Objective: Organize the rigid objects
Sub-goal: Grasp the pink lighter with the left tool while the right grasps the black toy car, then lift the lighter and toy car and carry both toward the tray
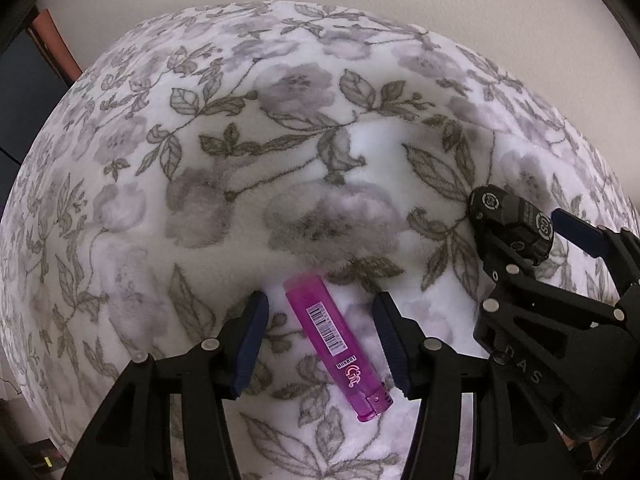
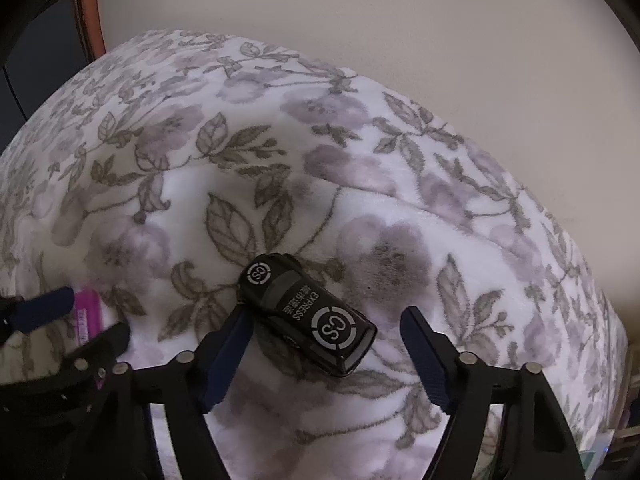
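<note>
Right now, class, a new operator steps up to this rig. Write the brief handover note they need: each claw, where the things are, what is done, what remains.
Left claw: open, straddling the pink lighter, which lies flat on the floral blanket; neither pad touches it.
Right claw: open around the black toy car; its left pad looks to be at the car's side, the right pad stands clear.
Both things lie near each other on the blanket, neither lifted.
Done: nothing visibly sorted; no bin or tray in view.
Left: probably close on the car, then place both things wherever they belong.
</note>
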### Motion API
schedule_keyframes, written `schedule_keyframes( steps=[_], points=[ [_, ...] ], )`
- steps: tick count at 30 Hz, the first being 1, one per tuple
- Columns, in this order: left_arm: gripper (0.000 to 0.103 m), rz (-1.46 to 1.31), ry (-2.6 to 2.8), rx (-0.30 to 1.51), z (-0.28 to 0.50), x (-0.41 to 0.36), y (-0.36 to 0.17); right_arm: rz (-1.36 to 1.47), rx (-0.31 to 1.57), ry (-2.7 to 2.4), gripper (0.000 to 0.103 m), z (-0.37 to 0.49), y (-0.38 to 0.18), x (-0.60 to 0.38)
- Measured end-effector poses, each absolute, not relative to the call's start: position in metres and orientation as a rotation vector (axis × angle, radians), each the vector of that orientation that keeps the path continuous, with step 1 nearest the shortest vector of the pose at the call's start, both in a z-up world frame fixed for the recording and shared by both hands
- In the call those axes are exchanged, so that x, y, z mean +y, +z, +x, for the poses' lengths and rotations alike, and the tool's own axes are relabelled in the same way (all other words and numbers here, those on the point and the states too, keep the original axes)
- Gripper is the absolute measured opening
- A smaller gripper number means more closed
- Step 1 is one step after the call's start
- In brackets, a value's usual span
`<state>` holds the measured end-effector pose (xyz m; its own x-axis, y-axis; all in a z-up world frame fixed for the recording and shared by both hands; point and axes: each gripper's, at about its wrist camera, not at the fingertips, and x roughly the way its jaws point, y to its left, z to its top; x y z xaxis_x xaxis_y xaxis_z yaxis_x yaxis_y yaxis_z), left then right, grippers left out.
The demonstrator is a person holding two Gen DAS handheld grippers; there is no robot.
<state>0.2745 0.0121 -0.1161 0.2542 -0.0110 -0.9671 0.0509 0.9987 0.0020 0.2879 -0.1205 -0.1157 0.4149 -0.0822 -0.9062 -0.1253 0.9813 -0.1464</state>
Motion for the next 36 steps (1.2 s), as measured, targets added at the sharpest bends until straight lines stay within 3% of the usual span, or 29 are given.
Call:
schedule_keyframes(
  steps=[5, 16, 18, 23, 25, 29, 36],
  points=[
    [0.056, 0.030, -0.042, 1.313, 0.274, 0.010, -0.116, -0.158, 1.153, 0.048, 0.064, 0.289, -0.115, -0.120],
    [0.056, 0.016, -0.050, 1.314, 0.274, 0.016, -0.116, -0.081, 1.169, 0.048, 0.063, 0.290, -0.115, -0.127],
    [0.054, 0.018, -0.048, 1.315, 0.274, 0.016, -0.115, -0.076, 1.171, 0.046, 0.063, 0.291, -0.115, -0.127],
    [0.032, 0.023, -0.050, 1.315, 0.273, 0.016, -0.112, -0.056, 1.167, 0.038, 0.063, 0.290, -0.115, -0.127],
    [0.029, 0.021, -0.054, 1.312, 0.272, 0.015, -0.111, -0.058, 1.173, 0.031, 0.062, 0.288, -0.115, -0.128],
    [0.028, 0.018, -0.050, 1.309, 0.273, 0.013, -0.110, -0.037, 1.208, 0.019, 0.056, 0.278, -0.113, -0.129],
    [0.028, -0.009, -0.057, 1.311, 0.274, 0.016, -0.110, -0.019, 1.217, 0.039, 0.055, 0.269, -0.107, -0.135]
  ],
)
